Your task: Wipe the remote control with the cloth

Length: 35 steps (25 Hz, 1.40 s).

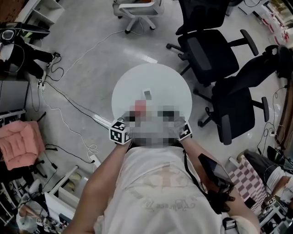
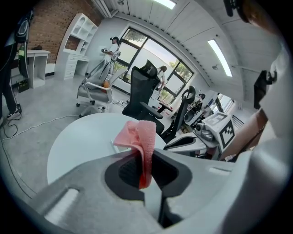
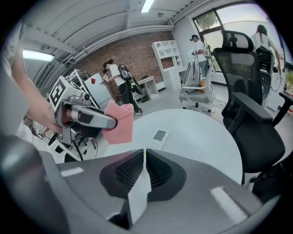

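The white remote control [image 1: 147, 94] lies on the round white table [image 1: 169, 82], its small screen turned up; in the right gripper view the remote [image 3: 158, 138] sits just beyond my jaws. My left gripper [image 2: 145, 153] is shut on a folded pink cloth [image 2: 139, 137], which sticks up above its jaws. In the head view the cloth [image 1: 139, 107] hangs over the table's near side, short of the remote. My right gripper [image 3: 145, 157] holds nothing, and its pads are together with only a hairline slit. The left gripper [image 3: 112, 122] carries the cloth [image 3: 120, 122] to the left of it.
Two black office chairs [image 1: 208, 50] [image 1: 238, 109] stand close to the table's right side. A white chair [image 1: 137, 9] is farther back. Cables [image 1: 68, 98] trail over the grey floor at left, near a pink cushion [image 1: 20, 144]. People stand by the far windows.
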Motion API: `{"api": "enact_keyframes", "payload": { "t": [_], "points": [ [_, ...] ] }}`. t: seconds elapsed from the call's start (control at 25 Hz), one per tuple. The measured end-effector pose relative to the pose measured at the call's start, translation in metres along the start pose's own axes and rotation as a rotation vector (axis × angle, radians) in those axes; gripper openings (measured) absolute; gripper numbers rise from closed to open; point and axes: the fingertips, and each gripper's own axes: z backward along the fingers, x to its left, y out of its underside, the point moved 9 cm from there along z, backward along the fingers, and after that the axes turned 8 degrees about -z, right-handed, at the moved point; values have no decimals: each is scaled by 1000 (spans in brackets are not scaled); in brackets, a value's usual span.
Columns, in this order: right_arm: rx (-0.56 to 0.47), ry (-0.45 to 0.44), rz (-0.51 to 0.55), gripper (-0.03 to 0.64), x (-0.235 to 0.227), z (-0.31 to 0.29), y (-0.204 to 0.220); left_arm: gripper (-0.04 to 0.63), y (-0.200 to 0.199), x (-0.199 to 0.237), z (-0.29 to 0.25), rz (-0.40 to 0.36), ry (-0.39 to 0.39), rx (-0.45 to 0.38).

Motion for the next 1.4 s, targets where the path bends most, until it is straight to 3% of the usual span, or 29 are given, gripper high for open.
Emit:
{"api": "enact_keyframes", "payload": {
  "t": [0.44,0.68,0.92,1.0,1.08,1.4],
  "points": [
    [60,46,-63,45,4,-42,22,25,10,20,-16,-37,66,115],
    [139,85,-87,255,8,-66,34,25,8,34,-22,-55,88,143],
    [210,164,9,362,14,-93,33,25,6,40,-22,-57,87,153],
    [237,197,53,358,14,-100,32,25,6,40,-22,-51,88,154],
    [243,214,98,298,13,-102,32,25,8,40,-23,-48,92,155],
    [260,184,278,242,-13,-82,34,25,6,35,-39,-38,127,167]
  ]
}}
